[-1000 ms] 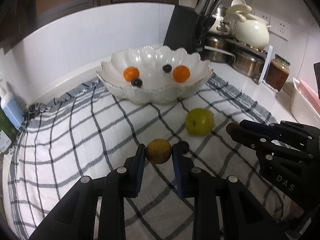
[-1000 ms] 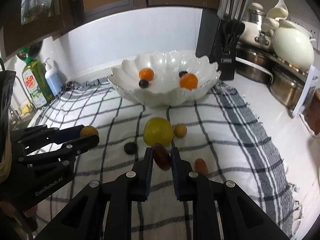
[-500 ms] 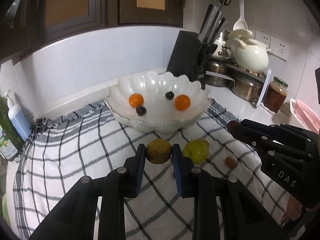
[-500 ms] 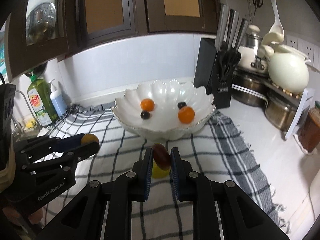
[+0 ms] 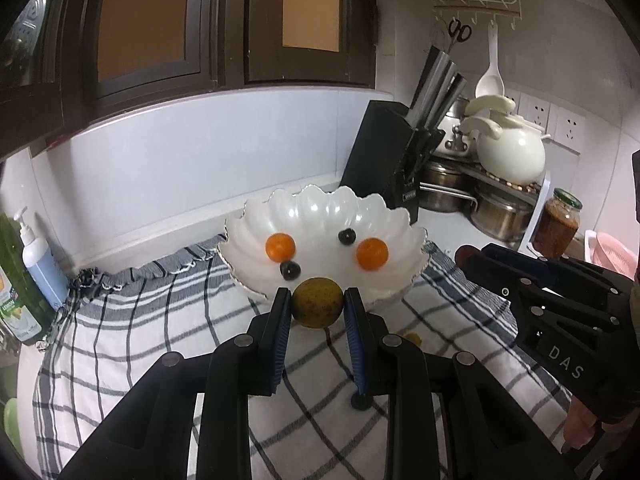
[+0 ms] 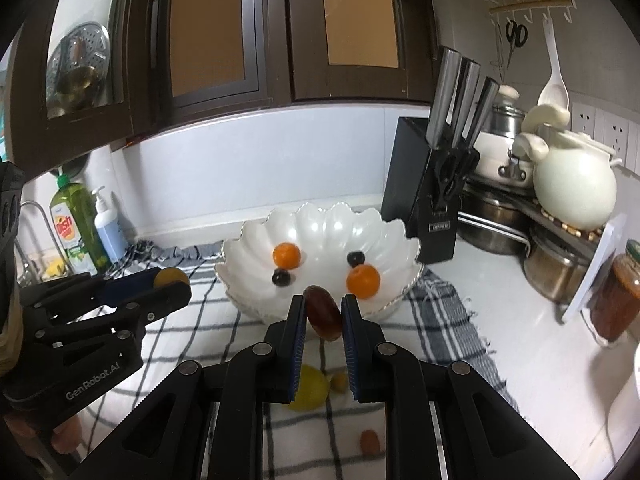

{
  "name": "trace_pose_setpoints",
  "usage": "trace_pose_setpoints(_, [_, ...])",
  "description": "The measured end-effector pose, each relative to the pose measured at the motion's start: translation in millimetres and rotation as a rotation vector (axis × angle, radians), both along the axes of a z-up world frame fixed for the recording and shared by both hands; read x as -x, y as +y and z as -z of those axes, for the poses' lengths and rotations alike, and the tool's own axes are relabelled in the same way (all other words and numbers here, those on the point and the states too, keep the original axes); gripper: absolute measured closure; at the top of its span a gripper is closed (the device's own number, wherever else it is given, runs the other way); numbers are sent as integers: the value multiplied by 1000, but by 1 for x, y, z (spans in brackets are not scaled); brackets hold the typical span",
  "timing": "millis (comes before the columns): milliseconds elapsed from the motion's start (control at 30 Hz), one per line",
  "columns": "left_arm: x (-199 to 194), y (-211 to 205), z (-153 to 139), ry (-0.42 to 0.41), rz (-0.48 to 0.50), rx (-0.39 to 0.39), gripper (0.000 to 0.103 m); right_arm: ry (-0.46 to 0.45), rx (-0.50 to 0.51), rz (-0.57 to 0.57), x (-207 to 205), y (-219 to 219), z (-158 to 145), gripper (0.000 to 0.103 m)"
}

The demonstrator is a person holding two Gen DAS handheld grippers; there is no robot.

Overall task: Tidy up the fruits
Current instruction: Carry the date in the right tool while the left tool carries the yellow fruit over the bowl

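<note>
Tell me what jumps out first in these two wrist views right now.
The white scalloped bowl stands mid-frame on the checked cloth, holding two orange fruits and two dark berries. In front of it, the left tongs clamp a round yellow-brown fruit and the right tongs clamp a dark red oblong fruit, both lifted off the cloth. A yellow-green fruit remains on the cloth below.

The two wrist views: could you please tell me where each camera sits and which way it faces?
Left wrist: on the left gripper, facing the white bowl; it holds a yellow-brown fruit; the right gripper shows at right.
Right wrist: on the right gripper, facing that bowl; it holds a dark red fruit; the left gripper shows at left.
Shared: bowl, knife block, checked cloth.
</note>
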State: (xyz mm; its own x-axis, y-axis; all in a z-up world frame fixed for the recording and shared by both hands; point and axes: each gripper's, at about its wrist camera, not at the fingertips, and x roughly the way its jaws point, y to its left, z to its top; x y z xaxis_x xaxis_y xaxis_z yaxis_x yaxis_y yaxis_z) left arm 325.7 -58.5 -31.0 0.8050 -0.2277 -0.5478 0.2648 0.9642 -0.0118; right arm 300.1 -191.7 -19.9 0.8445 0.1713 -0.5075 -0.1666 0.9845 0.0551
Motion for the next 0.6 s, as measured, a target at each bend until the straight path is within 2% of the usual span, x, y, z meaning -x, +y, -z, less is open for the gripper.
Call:
trace_pose_setpoints(300, [-20,-4,-10,-11,-29,8,76,-34,9,-28,-21,-1,-11,84])
trace_pose_setpoints(600, [-51,-6,-9,3,-20,-1,76,-18,-6,-24,-54,-3,-6,84])
